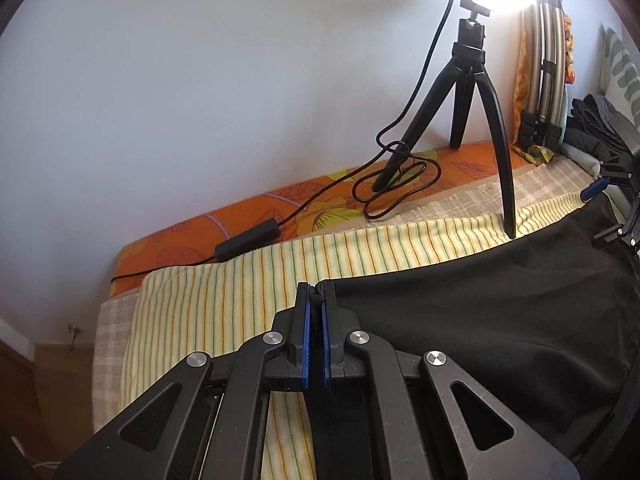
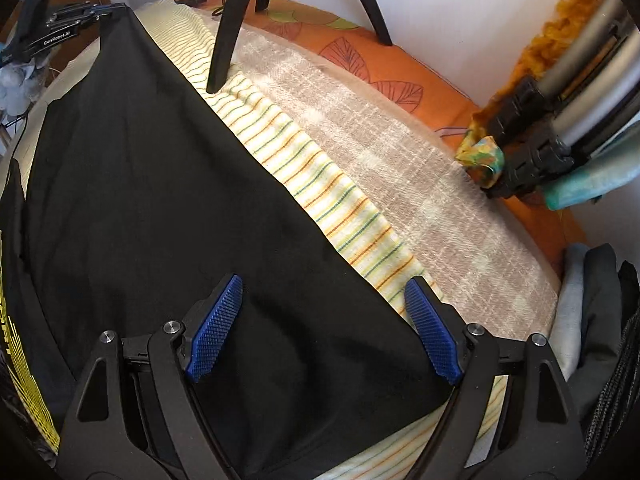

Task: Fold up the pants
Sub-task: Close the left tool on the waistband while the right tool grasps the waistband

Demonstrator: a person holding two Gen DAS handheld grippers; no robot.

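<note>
My left hand-held gripper [image 1: 316, 300] is pressed together on a corner of the black pants [image 1: 480, 320], with a sliver of dark cloth pinched between the blue pads; I hold it there so that end of the garment can be lifted and carried over for the fold. The pants lie spread on the yellow striped sheet [image 1: 224, 300] that covers the bed, their far edge running just beside the front leg of the ring-light tripod [image 1: 472, 92], which stands behind them toward the wall. Right of the tripod leg, along that same edge, my right hand-held gripper [image 2: 324, 312] hangs over the other end of the pants with its jaws spread wide, one pad over black cloth and the other over the sheet, straddling the hem; nothing is pinched yet. I judge it is lined up this way to take the matching corner, so both ends can travel together.
</note>
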